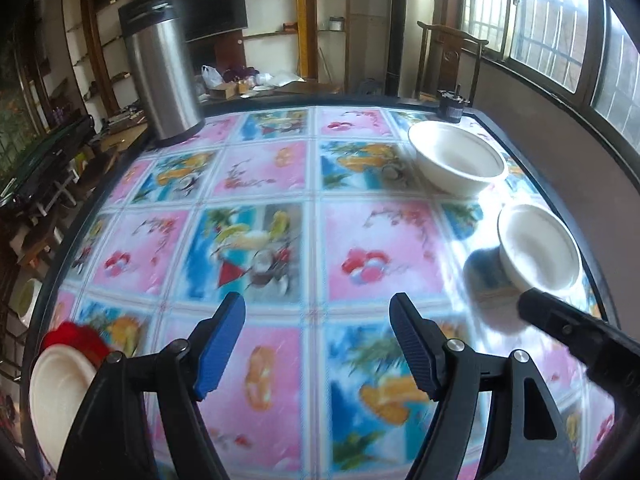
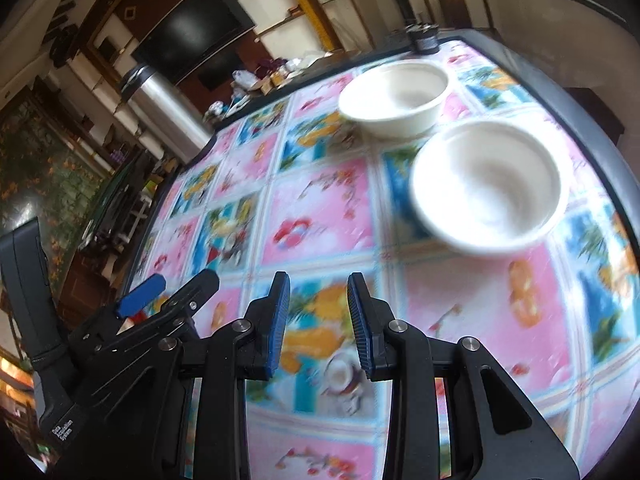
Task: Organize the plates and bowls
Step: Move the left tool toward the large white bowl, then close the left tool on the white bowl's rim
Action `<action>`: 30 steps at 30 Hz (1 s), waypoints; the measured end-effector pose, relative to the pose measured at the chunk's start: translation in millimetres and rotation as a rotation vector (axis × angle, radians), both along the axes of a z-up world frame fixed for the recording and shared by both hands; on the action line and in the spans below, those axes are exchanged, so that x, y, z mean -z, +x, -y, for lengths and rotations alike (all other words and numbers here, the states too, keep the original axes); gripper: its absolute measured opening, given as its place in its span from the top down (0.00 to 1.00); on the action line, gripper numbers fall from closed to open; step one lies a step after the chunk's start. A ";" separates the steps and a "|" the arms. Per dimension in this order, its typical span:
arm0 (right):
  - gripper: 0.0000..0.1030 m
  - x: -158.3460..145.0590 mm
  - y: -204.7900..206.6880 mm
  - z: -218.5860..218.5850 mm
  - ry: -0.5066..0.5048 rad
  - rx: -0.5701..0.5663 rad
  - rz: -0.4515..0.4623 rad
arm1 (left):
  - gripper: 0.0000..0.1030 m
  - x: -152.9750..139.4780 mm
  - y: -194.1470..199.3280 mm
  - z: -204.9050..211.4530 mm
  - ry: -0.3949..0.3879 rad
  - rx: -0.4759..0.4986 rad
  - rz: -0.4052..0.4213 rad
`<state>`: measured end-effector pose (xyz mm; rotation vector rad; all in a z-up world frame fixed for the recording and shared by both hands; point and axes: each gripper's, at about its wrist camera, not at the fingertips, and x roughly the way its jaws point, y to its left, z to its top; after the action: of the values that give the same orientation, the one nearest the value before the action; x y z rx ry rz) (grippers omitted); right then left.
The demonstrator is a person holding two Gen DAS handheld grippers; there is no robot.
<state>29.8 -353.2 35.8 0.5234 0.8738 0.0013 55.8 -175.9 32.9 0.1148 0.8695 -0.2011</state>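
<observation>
Two white bowls on the worktop [image 1: 280,168], both upright and empty, sitting over on the right side near the dark edge by the window wall. Far bowl [image 1: 456,162] wider-looking, near bowl [image 1: 538,246] just in front of it, close together but not touching. Same pair from the right wrist view: far bowl [image 2: 394,98] behind, near bowl [image 2: 486,186] ahead and a bit right of the blue pads. White plate [image 1: 56,392] down at the bottom left edge, partly hidden behind the tool's frame, something red [image 1: 80,340] right beside it, too blurry to name. Tall steel bin [image 1: 162,80] standing at the far left corner, small dark jar [image 1: 450,106] at the far right corner.

Left tool [image 1: 318,344] spread wide, nothing between the pads, just fruit-print cloth underneath. Right tool [image 2: 318,324] with a much narrower gap, pads apart, pinching nothing. Both hanging above the cloth, short of the bowls. Lots of motion blur on everything.
</observation>
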 end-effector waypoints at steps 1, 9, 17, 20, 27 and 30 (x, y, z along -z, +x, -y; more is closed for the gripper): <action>0.71 -2.8 4.7 7.5 -0.001 0.011 0.006 | 0.27 -1.3 7.4 5.0 -0.008 0.005 -0.007; 0.52 -15.8 55.3 78.4 -0.003 0.124 0.040 | 0.27 -4.8 60.3 42.7 -0.060 0.012 -0.023; 0.49 9.6 111.0 118.9 -0.004 0.161 0.011 | 0.27 4.1 109.9 82.9 -0.122 0.012 -0.044; 0.49 20.3 126.4 128.9 0.011 0.168 0.000 | 0.27 11.1 124.7 96.7 -0.113 0.005 -0.051; 0.49 30.1 152.5 139.0 -0.041 0.147 -0.021 | 0.27 24.0 150.0 118.7 -0.065 0.012 -0.068; 0.49 33.2 161.4 144.5 -0.072 0.153 -0.043 | 0.27 30.0 156.7 125.4 -0.053 0.013 -0.090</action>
<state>191.2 -497.6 2.6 0.5233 0.8712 -0.1807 212.6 -301.3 2.9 0.0628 0.9525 -0.2428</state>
